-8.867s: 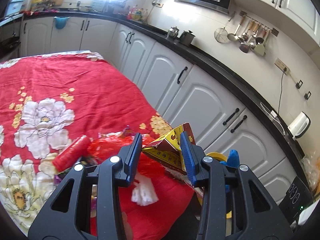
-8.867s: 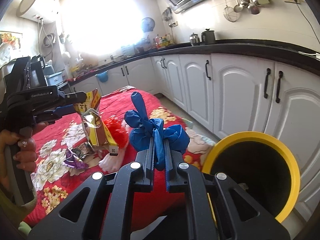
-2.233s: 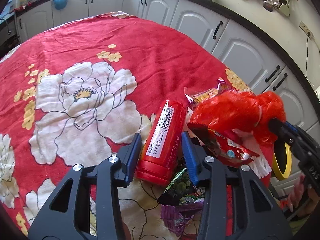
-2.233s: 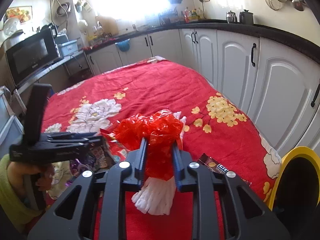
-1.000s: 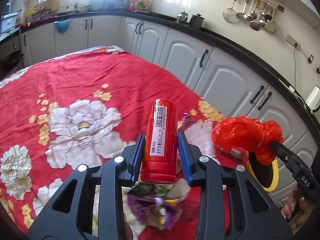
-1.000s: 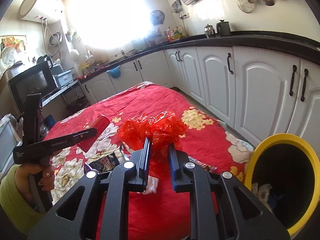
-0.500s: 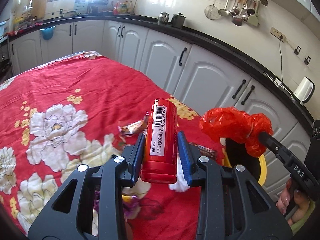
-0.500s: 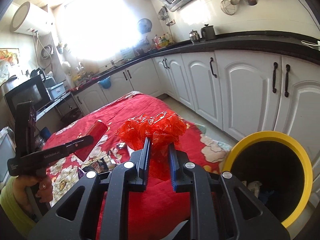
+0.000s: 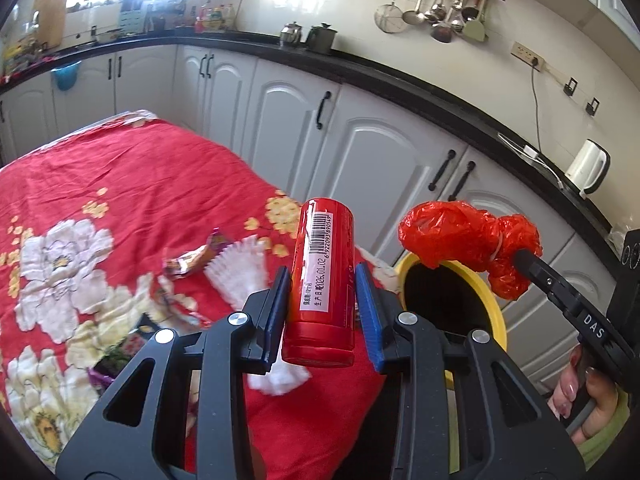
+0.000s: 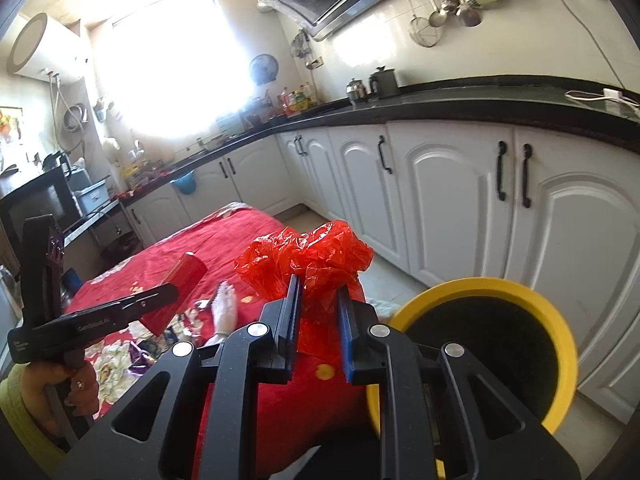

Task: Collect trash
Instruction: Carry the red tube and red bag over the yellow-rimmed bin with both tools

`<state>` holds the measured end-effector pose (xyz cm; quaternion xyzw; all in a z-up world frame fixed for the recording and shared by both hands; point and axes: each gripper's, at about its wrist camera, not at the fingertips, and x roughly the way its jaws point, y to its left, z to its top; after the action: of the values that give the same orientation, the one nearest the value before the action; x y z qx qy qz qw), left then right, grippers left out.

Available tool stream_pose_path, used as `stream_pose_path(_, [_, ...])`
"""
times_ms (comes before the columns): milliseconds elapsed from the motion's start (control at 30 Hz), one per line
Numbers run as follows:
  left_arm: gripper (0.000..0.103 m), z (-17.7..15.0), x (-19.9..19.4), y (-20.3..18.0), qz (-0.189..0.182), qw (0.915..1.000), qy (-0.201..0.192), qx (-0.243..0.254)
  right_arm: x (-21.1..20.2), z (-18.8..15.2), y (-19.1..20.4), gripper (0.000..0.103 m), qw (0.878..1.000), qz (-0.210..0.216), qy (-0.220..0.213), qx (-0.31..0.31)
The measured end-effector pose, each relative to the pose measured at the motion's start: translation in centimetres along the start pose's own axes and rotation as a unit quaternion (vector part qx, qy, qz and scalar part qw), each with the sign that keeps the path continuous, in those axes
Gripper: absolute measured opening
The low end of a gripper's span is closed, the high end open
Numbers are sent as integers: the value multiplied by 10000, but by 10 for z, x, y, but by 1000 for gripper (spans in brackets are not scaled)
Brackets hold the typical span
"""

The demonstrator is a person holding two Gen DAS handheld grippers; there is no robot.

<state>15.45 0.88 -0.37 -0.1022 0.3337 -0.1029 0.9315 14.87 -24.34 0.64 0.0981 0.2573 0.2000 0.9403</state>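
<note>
My left gripper (image 9: 323, 300) is shut on a red can (image 9: 322, 280) with a white barcode label, held in the air over the table's near corner. It also shows in the right wrist view (image 10: 178, 290). My right gripper (image 10: 318, 316) is shut on a crumpled red plastic bag (image 10: 308, 264), held up beside the yellow-rimmed bin (image 10: 484, 284). In the left wrist view the bag (image 9: 460, 236) hangs just over the bin's (image 9: 498, 320) mouth, at the right of the can.
The table has a red flowered cloth (image 9: 140, 184). On it lie a white paper cup liner (image 9: 240, 268), a candy wrapper (image 9: 188, 260) and several other wrappers (image 9: 132, 344). White cabinets (image 10: 448, 200) under a black counter stand close behind the bin.
Both grippers have moved right, toward the bin, each with its load. The red bag has gone from beside the bin to over its mouth. The can is closer to the table's edge.
</note>
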Motion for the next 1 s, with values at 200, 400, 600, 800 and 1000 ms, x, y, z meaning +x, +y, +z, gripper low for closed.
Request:
stream_pose_path(200, [26, 3, 7, -25, -116, 9998, 6, 138, -14, 6, -25, 16, 9997, -173, -153, 62])
stream_pose_path(400, [26, 5, 16, -50, -210, 9994, 22, 287, -26, 7, -49, 16, 9990, -344, -230, 144])
stream_pose_path(600, [26, 5, 27, -75, -287, 9987, 58, 420, -33, 2, -66, 16, 9984, -479, -211, 197])
stream_pose_path(800, [26, 1, 37, -99, -388, 9976, 113, 554, -38, -7, -81, 16, 9972, -658, -179, 303])
stream_pose_path(1000, [26, -5, 52, -118, -500, 9962, 225, 681, -39, -17, -98, 16, 9960, -801, -121, 388])
